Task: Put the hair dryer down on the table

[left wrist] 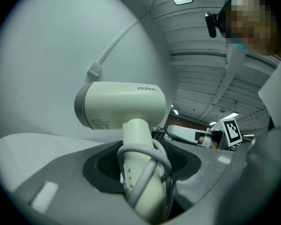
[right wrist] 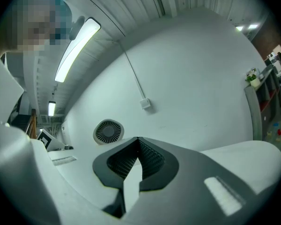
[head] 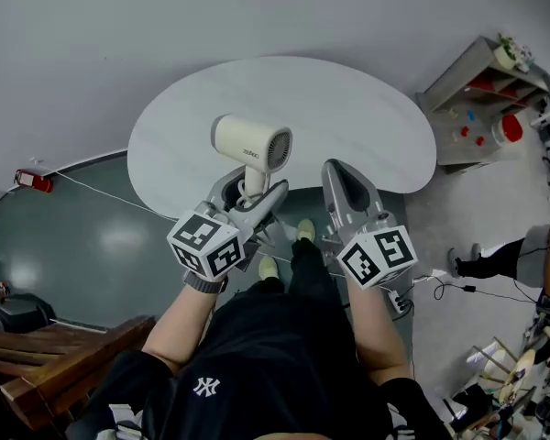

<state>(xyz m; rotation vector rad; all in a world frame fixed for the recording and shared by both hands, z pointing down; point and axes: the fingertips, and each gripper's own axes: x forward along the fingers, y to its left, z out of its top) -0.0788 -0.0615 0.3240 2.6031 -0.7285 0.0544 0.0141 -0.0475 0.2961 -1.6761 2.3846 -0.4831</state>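
A: What does the head view show?

B: Both bare forearms reach forward from the bottom of the frame, side by side. The left gripper (head: 254, 202) is left of center and the right gripper (head: 345, 187) is just right of it. The cream hair dryer (head: 249, 143) stands upright above the left gripper. It sits over the near edge of the round white table (head: 367, 108) in the middle of the frame.

A: And the left gripper view?

B: It shows what the head view cannot. The jaws are pressed tight on the hair dryer's handle, low in the middle. A gray cord (left wrist: 145, 170) is looped round the handle between them. The body of the hair dryer lies sideways above, at the center. The other gripper peeks in at the right.

A: And the right gripper view?

B: Its dark pads (right wrist: 152, 159) meet at the tips, with nothing between them. Only here does the round back grille (right wrist: 108, 131) of the hair dryer show, just left of center. It is near the jaws but apart from them.
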